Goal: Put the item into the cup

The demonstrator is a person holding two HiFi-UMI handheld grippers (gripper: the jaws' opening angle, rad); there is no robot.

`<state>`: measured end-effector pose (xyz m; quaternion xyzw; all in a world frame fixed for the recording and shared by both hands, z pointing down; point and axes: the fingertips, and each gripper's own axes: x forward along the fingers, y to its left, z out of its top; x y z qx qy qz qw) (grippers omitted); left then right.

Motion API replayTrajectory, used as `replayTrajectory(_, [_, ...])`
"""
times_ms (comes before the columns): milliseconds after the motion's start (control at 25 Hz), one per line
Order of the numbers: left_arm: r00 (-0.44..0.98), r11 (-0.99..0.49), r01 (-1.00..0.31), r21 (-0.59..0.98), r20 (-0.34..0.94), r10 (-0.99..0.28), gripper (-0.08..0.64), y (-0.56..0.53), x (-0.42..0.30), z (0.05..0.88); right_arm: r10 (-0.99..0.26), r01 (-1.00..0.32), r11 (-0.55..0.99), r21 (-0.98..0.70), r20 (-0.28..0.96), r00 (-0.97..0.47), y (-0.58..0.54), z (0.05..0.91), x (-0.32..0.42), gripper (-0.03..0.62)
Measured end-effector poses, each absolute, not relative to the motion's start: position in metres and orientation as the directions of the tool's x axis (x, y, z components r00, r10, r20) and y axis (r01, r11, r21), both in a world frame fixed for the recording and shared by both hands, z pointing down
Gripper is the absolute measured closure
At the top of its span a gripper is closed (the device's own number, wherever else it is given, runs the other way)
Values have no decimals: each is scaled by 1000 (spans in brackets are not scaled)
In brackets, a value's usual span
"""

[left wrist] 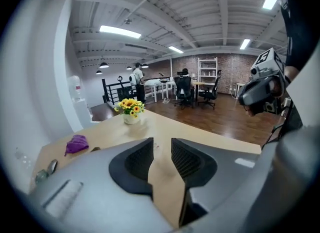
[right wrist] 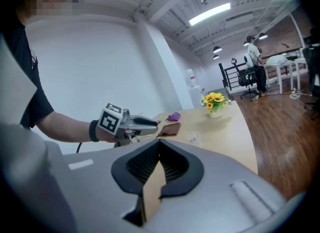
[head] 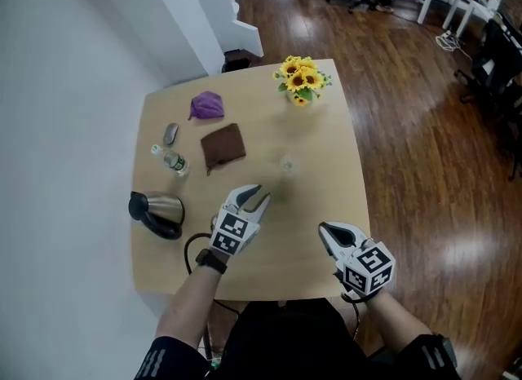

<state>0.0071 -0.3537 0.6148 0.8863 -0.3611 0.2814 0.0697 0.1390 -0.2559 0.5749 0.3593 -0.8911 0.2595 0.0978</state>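
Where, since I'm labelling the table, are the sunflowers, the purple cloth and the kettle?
sunflowers (head: 302,77), head view, the blooms
purple cloth (head: 207,106), head view, its middle
kettle (head: 165,205), head view, its body

A small clear cup (head: 286,164) sits alone near the middle of the pale wooden table (head: 322,138), to the right of a brown cloth (head: 223,147) and nearer the person than the sunflowers (head: 302,79). It is almost see-through, and its contents cannot be made out.
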Motion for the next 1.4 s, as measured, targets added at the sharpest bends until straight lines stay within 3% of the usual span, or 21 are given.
replayTrajectory(360, [557, -636, -772, -13, 468, -686, 438, -259, -79, 574, -599, -653, 672, -349, 262, -757, -239, 514, 101, 584])
replayTrajectory(1080, [643, -713, -700, -32, 408, -649, 437, -21, -168, 537, -659, -688, 645, -332, 212, -721, -29, 476, 0, 584])
replayTrajectory(1400, [675, -731, -682, -17, 370, -638, 439, 31, -169, 527, -655, -696, 667, -266, 237, -718, 31, 466, -14, 584])
